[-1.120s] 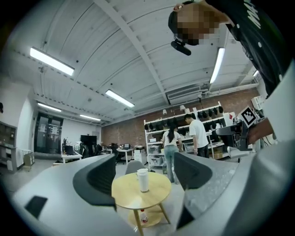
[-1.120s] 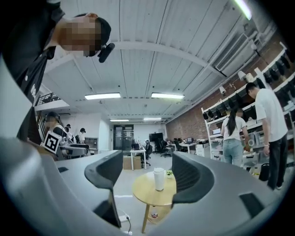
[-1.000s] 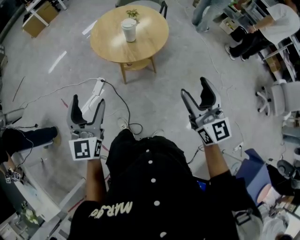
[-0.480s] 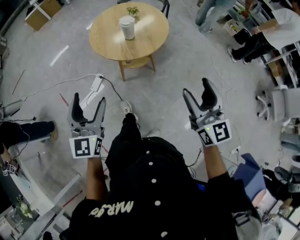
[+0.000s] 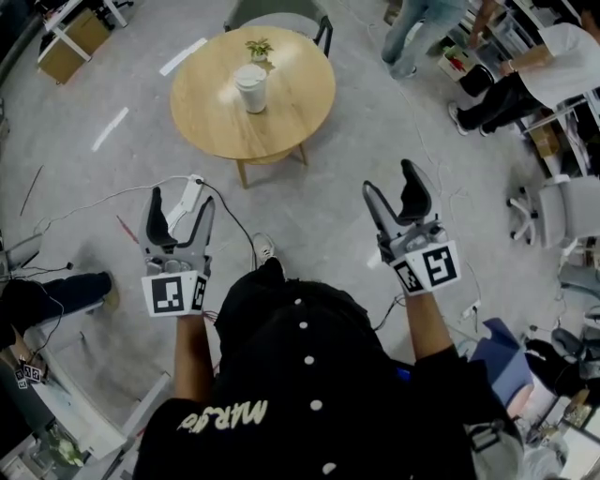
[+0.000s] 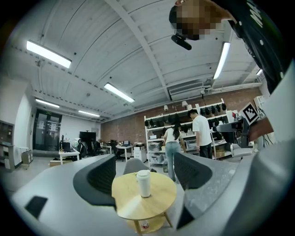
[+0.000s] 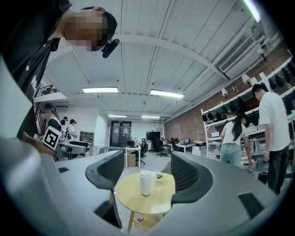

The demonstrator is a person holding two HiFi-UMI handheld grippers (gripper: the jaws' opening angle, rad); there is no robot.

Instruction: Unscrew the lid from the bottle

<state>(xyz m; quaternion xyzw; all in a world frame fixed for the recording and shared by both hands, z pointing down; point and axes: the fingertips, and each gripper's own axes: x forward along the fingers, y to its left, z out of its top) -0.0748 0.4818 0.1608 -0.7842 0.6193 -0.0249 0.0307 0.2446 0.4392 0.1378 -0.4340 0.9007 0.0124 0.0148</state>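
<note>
A white bottle with a lid (image 5: 250, 87) stands upright on a round wooden table (image 5: 291, 103), well ahead of me. It shows small in the left gripper view (image 6: 144, 183) and in the right gripper view (image 7: 145, 182), framed between the jaws but far beyond them. My left gripper (image 5: 176, 217) is held at waist height, open, nothing between its fingers. My right gripper (image 5: 397, 202) is level with it on the right, open and empty as well. Both point toward the table.
A small potted plant (image 5: 260, 48) sits on the table behind the bottle, and a grey chair (image 5: 278, 16) stands beyond it. A white power strip (image 5: 184, 199) and cables lie on the floor by my left gripper. People stand and sit at the right (image 5: 525, 66).
The table and bottle have drifted lower and slightly left in the head view as the person walks toward them. Both grippers keep the same spread and height.
</note>
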